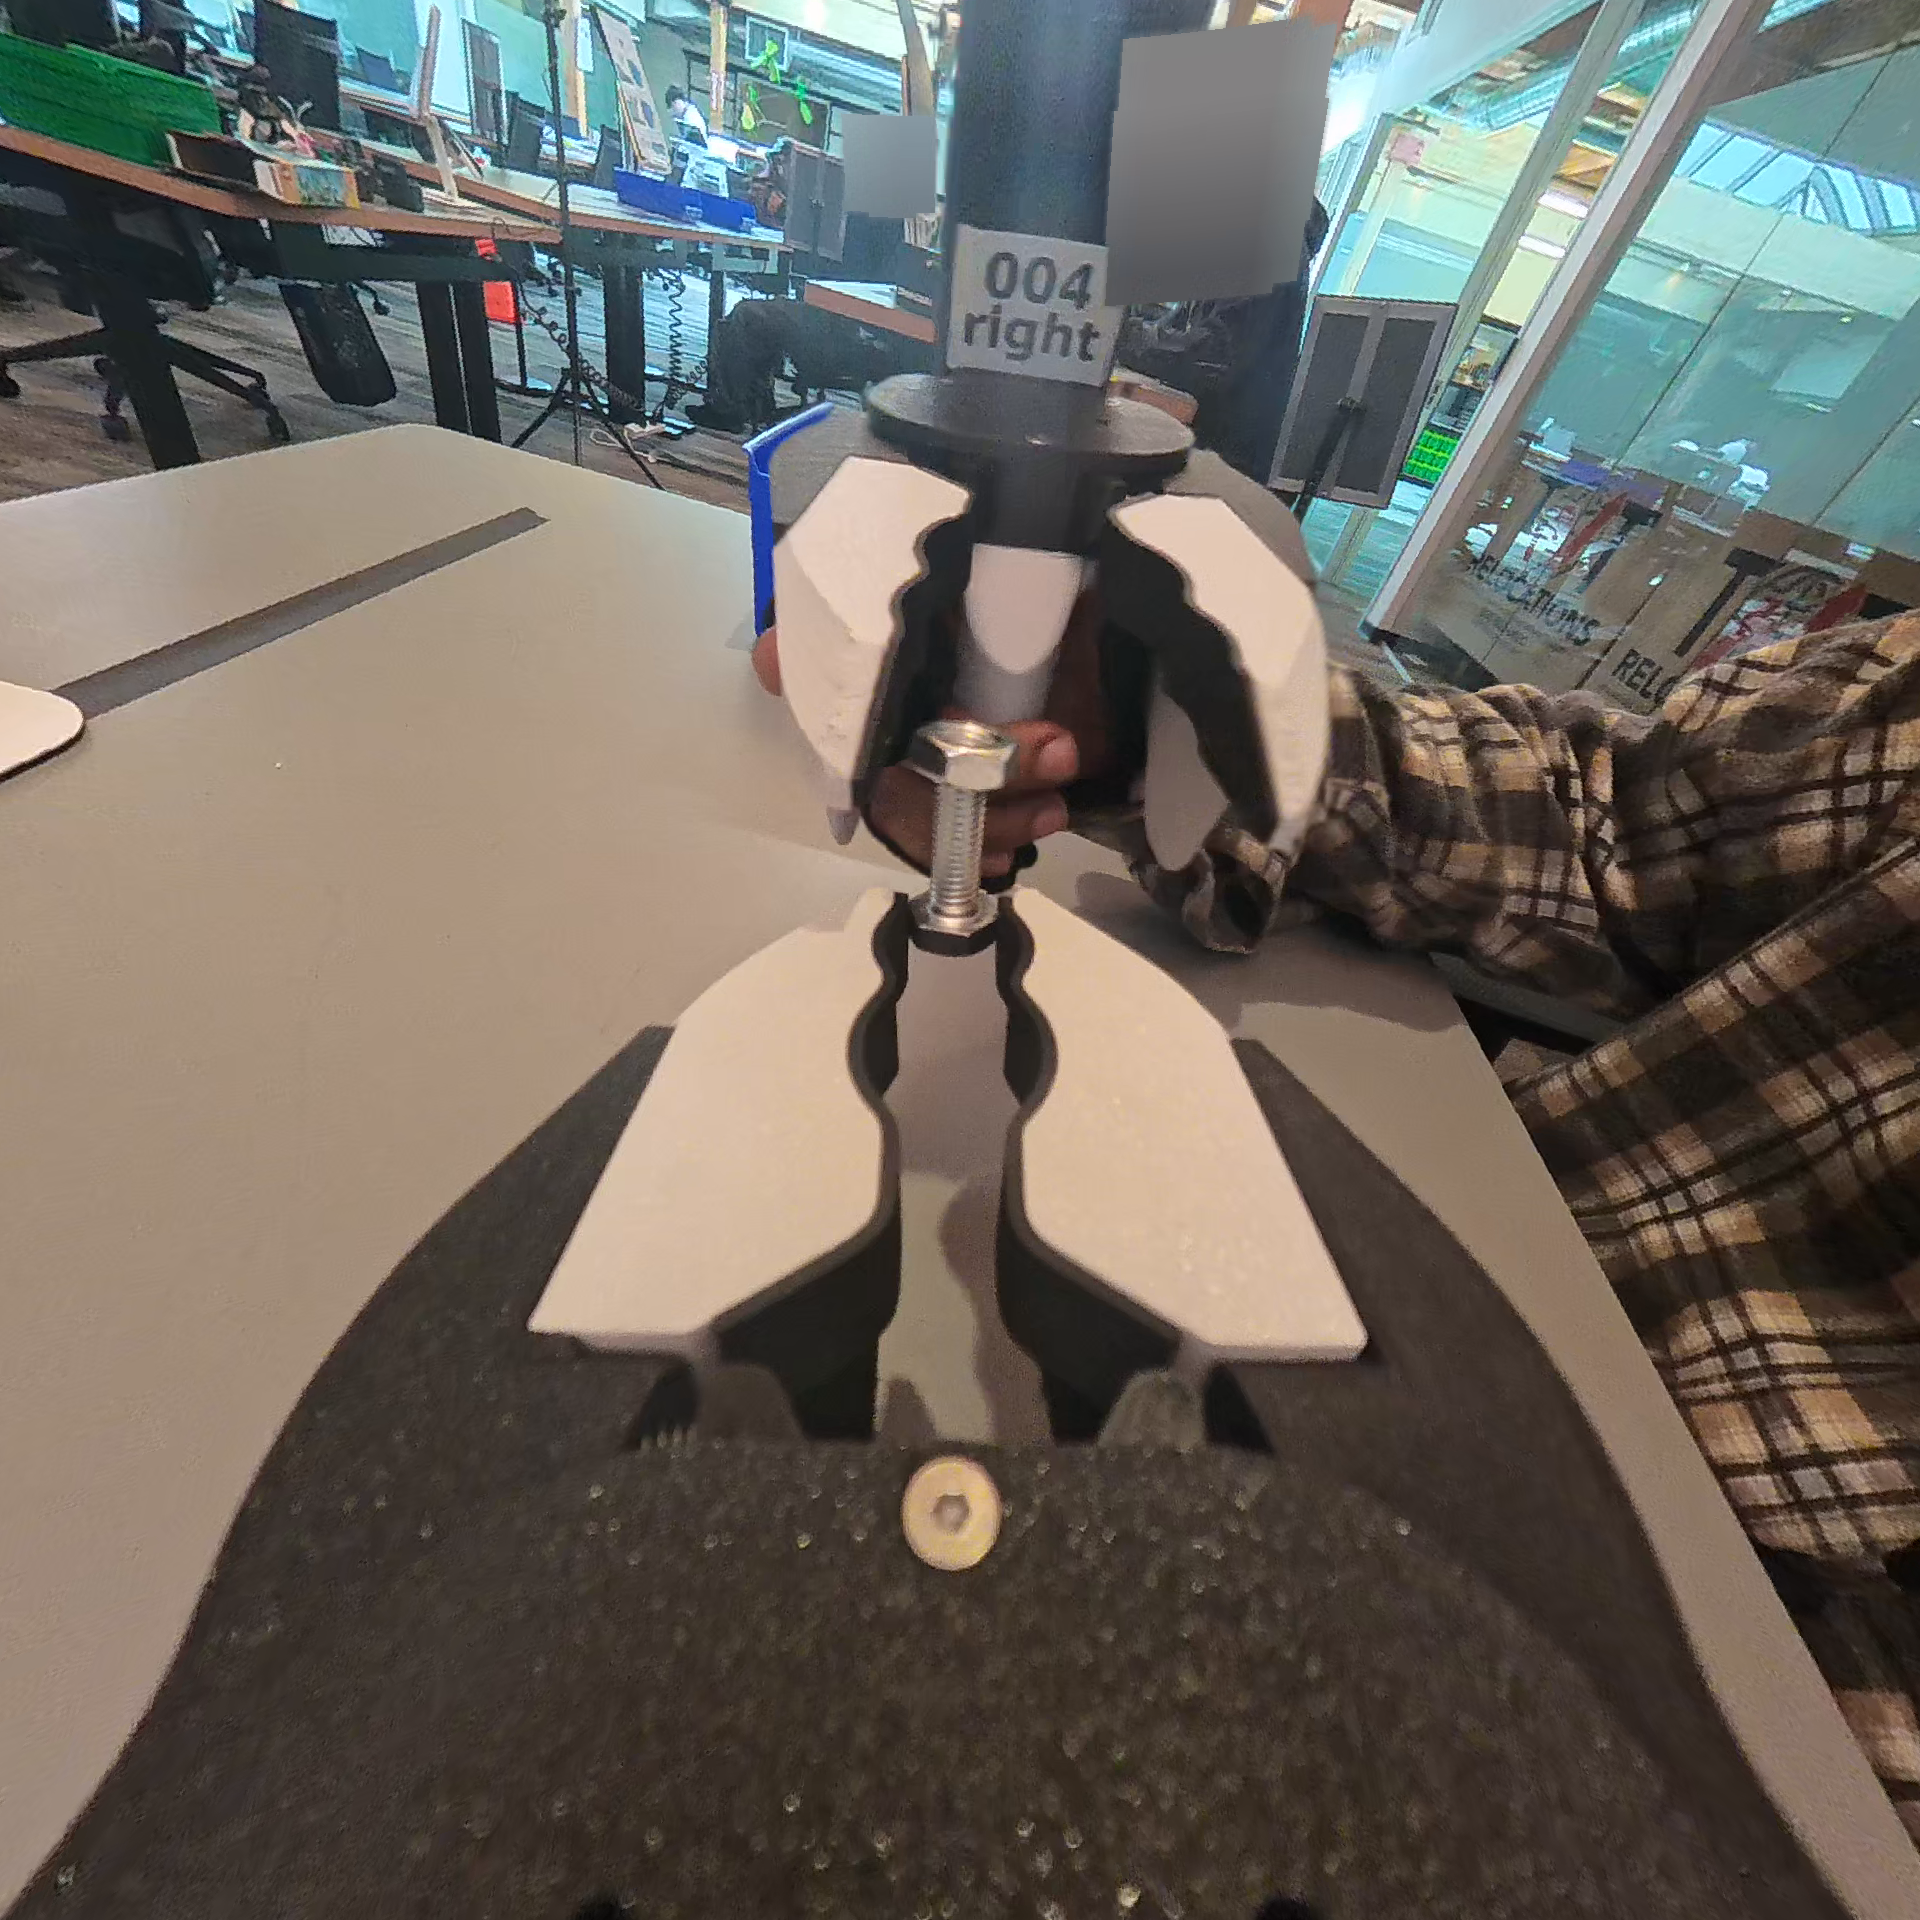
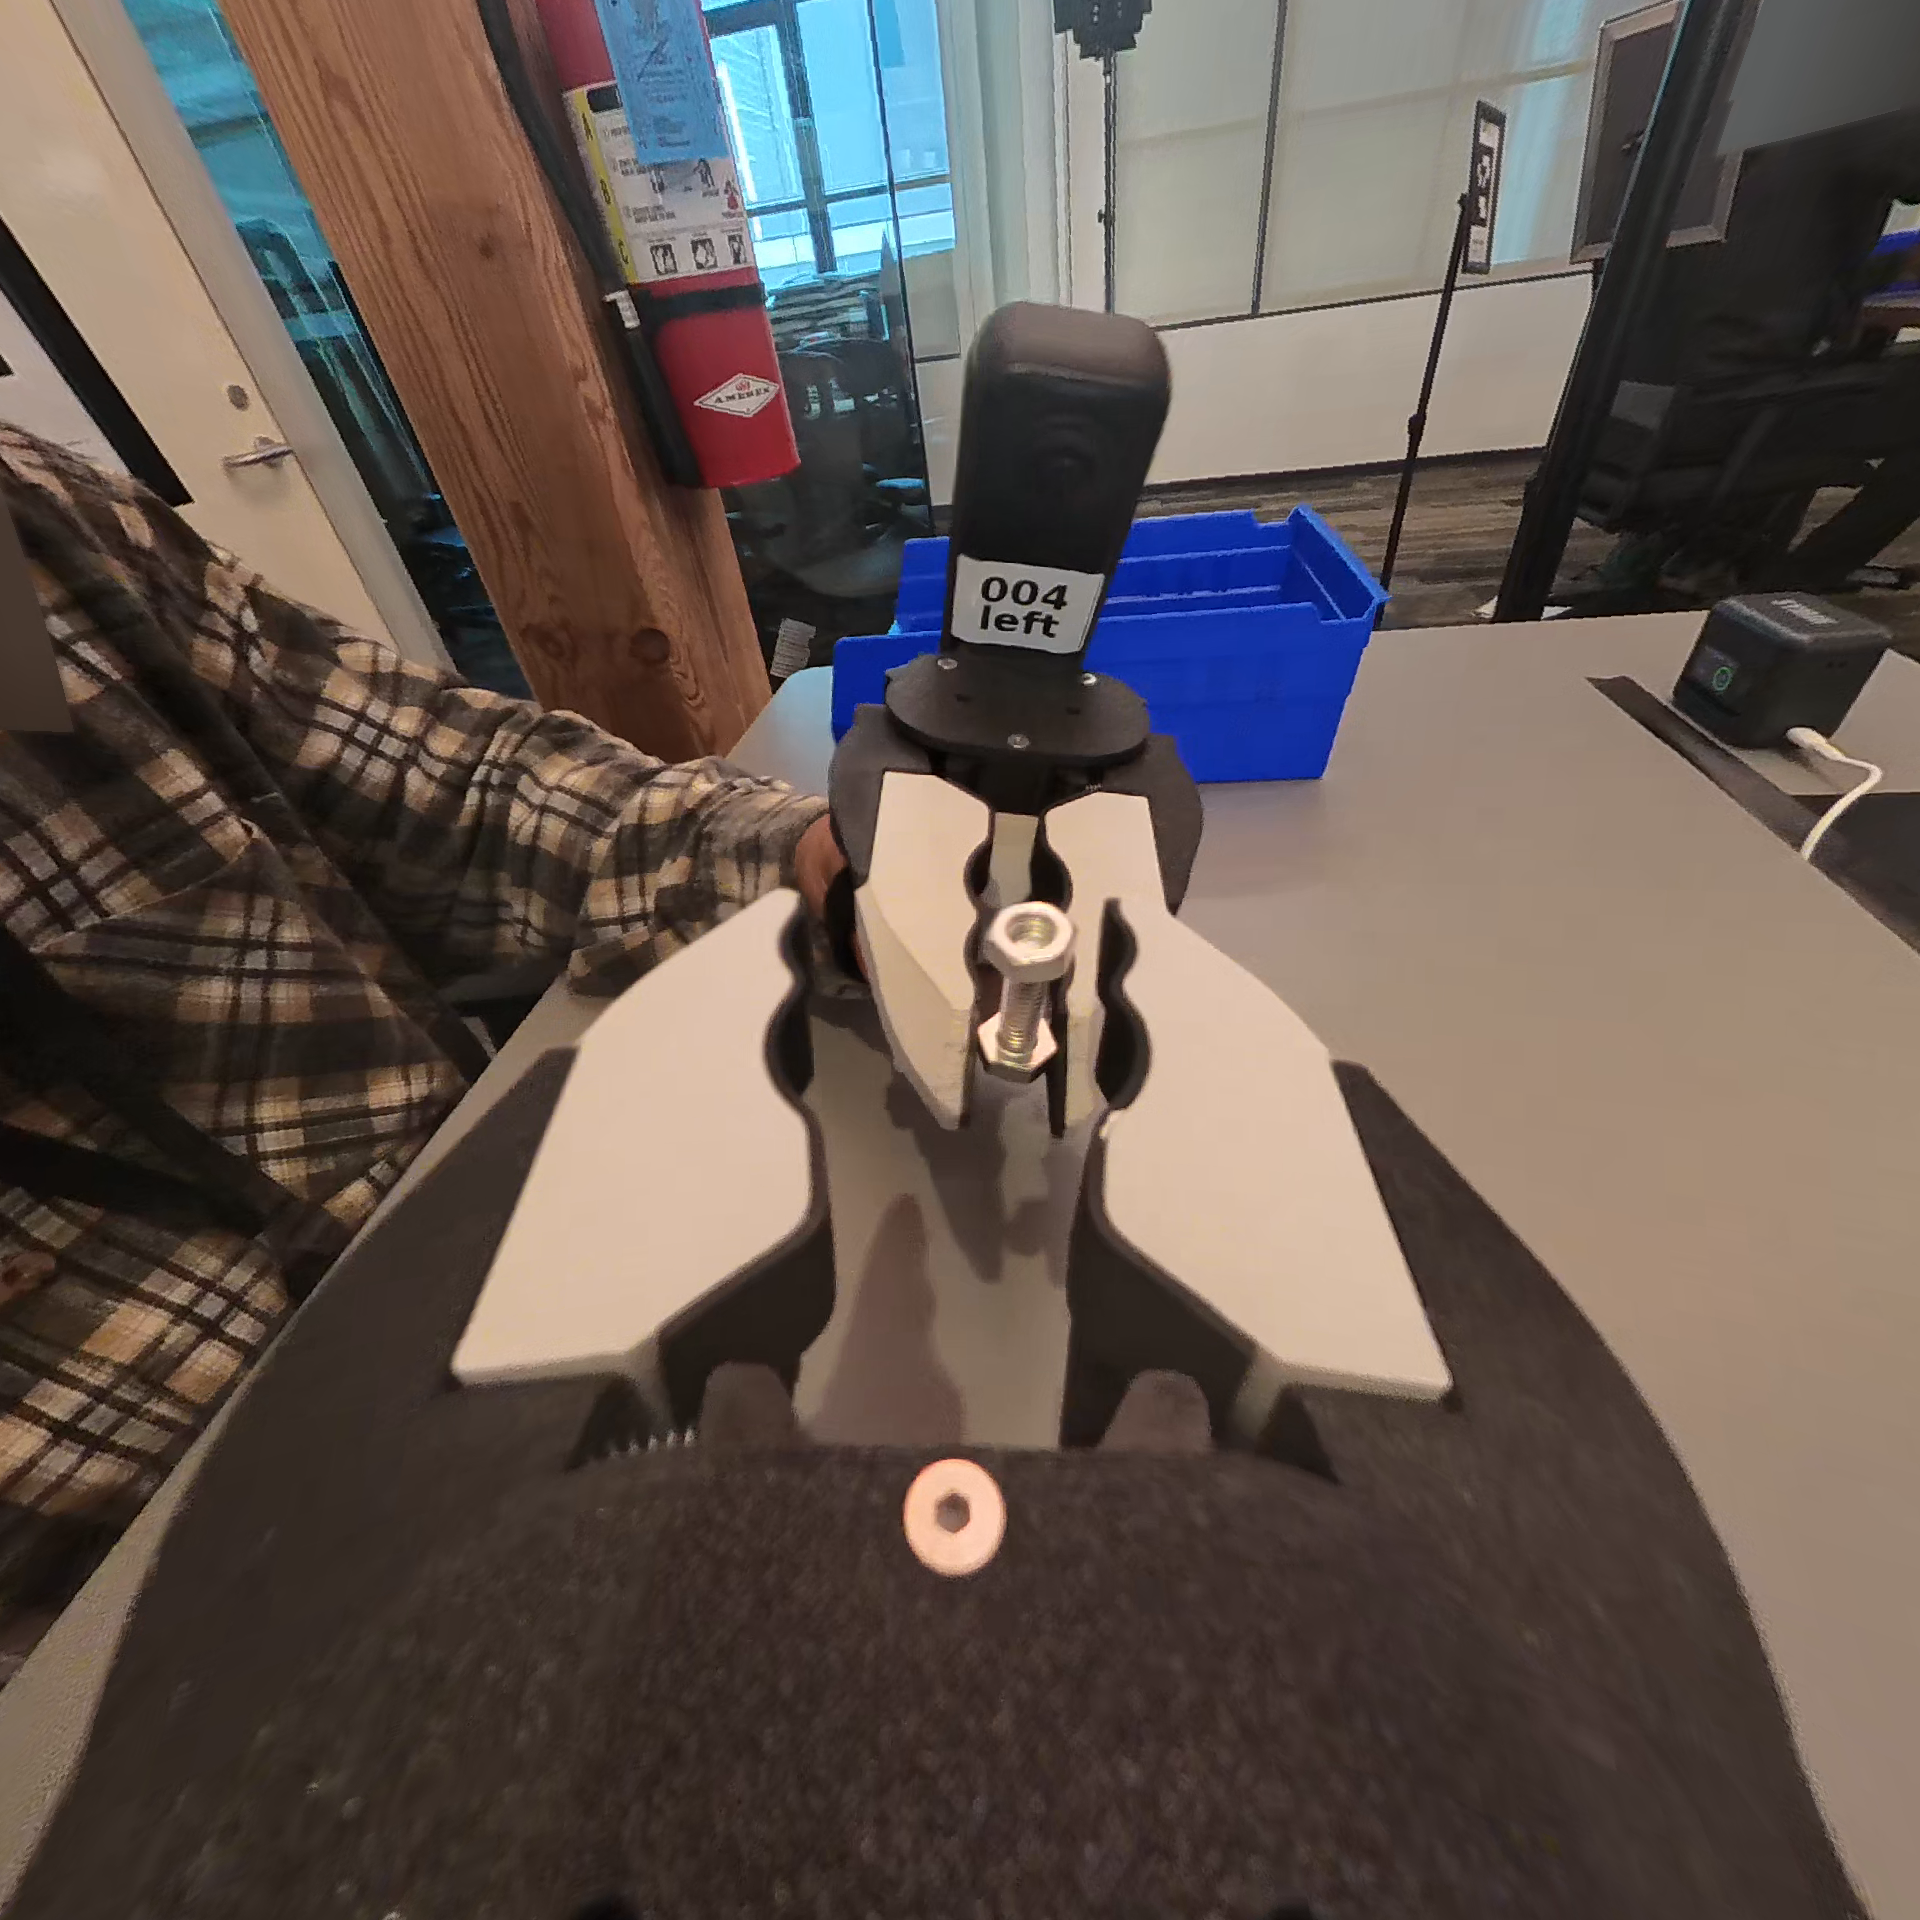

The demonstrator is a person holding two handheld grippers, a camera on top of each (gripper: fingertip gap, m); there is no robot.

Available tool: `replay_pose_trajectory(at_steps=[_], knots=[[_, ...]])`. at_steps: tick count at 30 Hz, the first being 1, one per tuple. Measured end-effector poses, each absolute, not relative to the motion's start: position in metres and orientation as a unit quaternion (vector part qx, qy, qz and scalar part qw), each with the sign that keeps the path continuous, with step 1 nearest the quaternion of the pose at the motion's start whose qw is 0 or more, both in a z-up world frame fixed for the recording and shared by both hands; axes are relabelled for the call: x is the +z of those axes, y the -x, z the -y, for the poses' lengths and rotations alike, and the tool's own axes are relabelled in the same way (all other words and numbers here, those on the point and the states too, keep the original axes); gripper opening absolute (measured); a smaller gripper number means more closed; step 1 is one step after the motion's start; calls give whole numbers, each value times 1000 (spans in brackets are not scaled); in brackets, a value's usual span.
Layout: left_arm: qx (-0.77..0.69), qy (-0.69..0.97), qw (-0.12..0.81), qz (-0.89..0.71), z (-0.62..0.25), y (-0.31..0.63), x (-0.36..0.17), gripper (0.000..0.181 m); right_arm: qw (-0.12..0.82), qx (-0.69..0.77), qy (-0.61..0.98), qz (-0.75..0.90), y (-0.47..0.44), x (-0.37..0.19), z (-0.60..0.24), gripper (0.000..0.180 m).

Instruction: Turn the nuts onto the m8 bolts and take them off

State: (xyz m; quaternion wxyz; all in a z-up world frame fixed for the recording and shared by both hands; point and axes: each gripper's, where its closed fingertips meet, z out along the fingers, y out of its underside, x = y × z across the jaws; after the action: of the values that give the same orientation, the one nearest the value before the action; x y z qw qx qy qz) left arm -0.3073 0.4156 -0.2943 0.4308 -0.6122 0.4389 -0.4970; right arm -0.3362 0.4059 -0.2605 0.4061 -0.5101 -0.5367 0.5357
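the bolt (image 1: pixel 958 831) stands upright over the grey surface (image 1: pixel 364 831), its head pinched in the tips of our left claw (image 1: pixel 951 920). a nut (image 1: pixel 961 756) sits at its top end. our right claw (image 2: pixel 956 997) is spread wide around it, touching nothing. a blue bin (image 2: pixel 1247 665) sits behind.

White printed label (image 1: pixel 1032 309) on right gripper's black handle; similar label (image 2: pixel 1023 609) on left gripper's handle. Instruction stickers, brand diamond on red fire extinguisher (image 2: pixel 717 364). Lettering on cardboard boxes (image 1: pixel 1621 644) behind glass.
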Motion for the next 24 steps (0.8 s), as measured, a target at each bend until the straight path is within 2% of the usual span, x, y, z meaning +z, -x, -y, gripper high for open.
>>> replay_pose_trajectory(at_steps=[5,9,24], knots=[[-495,609,432,-444,-414,307,-294,15,407,538,511,532,332,-258,-413,26],[-485,613,432,-450,-414,306,-297,15,408,526,522,533,332,-261,-416,16],[-423,647,442,-455,-424,306,-309,15,444,419,593,525,331,-274,-427,14]])
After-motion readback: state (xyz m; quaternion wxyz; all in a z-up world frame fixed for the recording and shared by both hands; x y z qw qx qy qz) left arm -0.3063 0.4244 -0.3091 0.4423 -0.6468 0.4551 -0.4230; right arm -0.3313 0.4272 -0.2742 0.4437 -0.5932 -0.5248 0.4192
